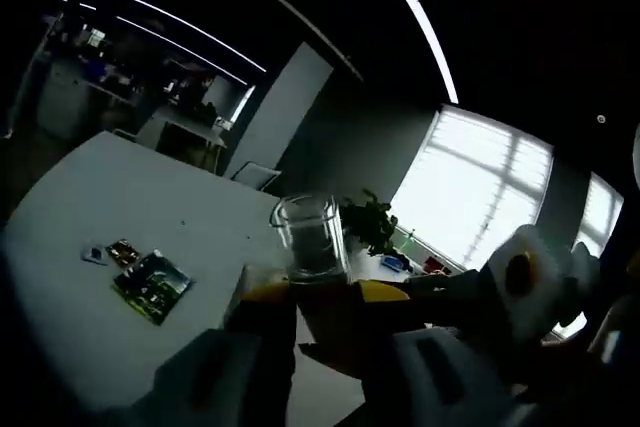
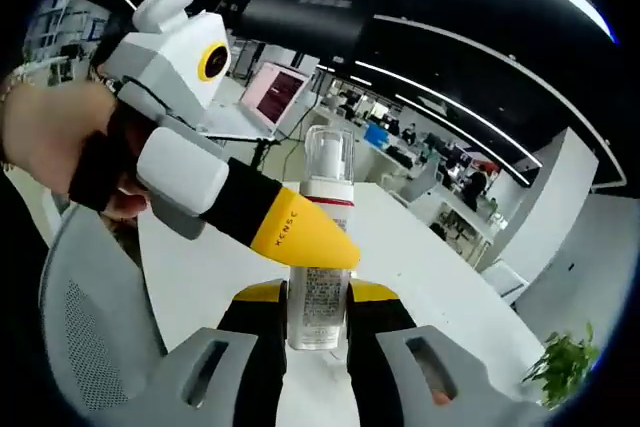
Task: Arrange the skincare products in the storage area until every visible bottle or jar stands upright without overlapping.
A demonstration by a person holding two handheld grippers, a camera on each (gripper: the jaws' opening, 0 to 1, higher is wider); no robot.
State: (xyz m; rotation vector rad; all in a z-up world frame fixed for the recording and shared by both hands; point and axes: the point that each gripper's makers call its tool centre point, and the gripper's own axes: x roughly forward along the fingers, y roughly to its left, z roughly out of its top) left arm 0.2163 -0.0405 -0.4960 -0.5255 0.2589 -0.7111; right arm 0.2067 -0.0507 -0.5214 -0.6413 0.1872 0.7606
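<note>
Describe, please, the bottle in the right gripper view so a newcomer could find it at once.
Start at the long white table, then come down to the right tool. The tall white pump bottle with a clear plastic cap stands clamped between its yellow-tipped jaws; the left tool crosses its front.

The left tool (image 2: 300, 232) has a white plastic body, a black middle section and yellow jaw tips with small dark lettering. The right tool (image 2: 315, 322) has grey slotted jaws, black-and-yellow inside.
</note>
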